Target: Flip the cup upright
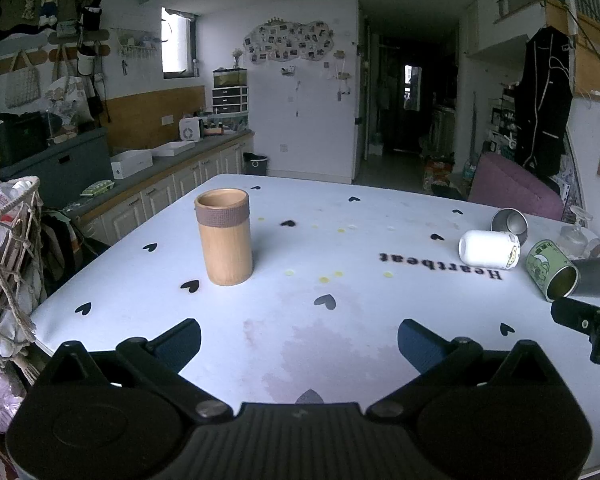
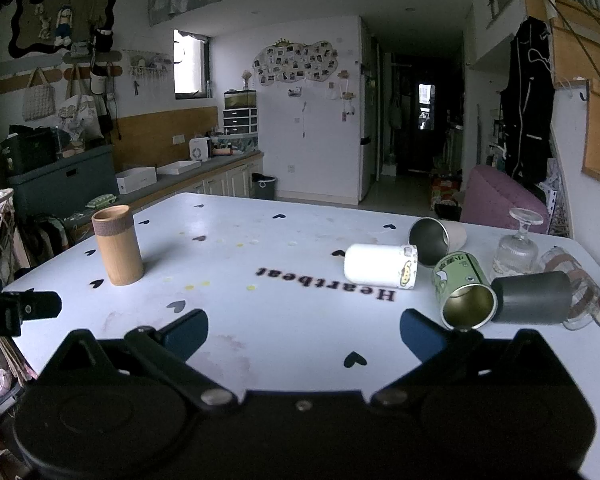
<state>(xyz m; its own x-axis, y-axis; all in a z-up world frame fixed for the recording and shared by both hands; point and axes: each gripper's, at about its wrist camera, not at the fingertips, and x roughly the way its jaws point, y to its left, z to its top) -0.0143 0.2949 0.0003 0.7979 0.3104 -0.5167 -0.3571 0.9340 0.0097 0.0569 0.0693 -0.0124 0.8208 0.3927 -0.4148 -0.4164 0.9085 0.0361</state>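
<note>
**Cups lying on their sides, both grippers empty and wide**

The likeliest cup for the next flip, in my judgement, is the white cup (image 2: 380, 267), which lies on its side on the right half of the surface (image 2: 284, 216), its closed base towards the left and its printed mouth end towards the right, just above the word "Heartbeat". It looks like a stiff, smooth-walled cup, probably light and a little slippery; being round and on its side, it may roll if nudged. Taking it across the middle of the barrel, fingers either side, seems the safest hold before turning it mouth-up.

Just beside its mouth end lies a metal cup (image 2: 436, 240), and near that a green printed tin (image 2: 462, 294) with its open mouth facing the camera. A dark grey cup (image 2: 534, 298) lies touching or nearly touching the tin. Behind them a stemmed glass (image 2: 518, 246) stands upside down; it looks fragile, so crowding on that side is a risk.

Well apart, on the left, a wooden cup (image 1: 225, 238) already stands upright.

The right gripper (image 2: 303, 334) hovers above the surface with its fingers spread wide and nothing between them. The left gripper (image 1: 299, 342) is likewise wide and empty, facing the wooden cup.
</note>
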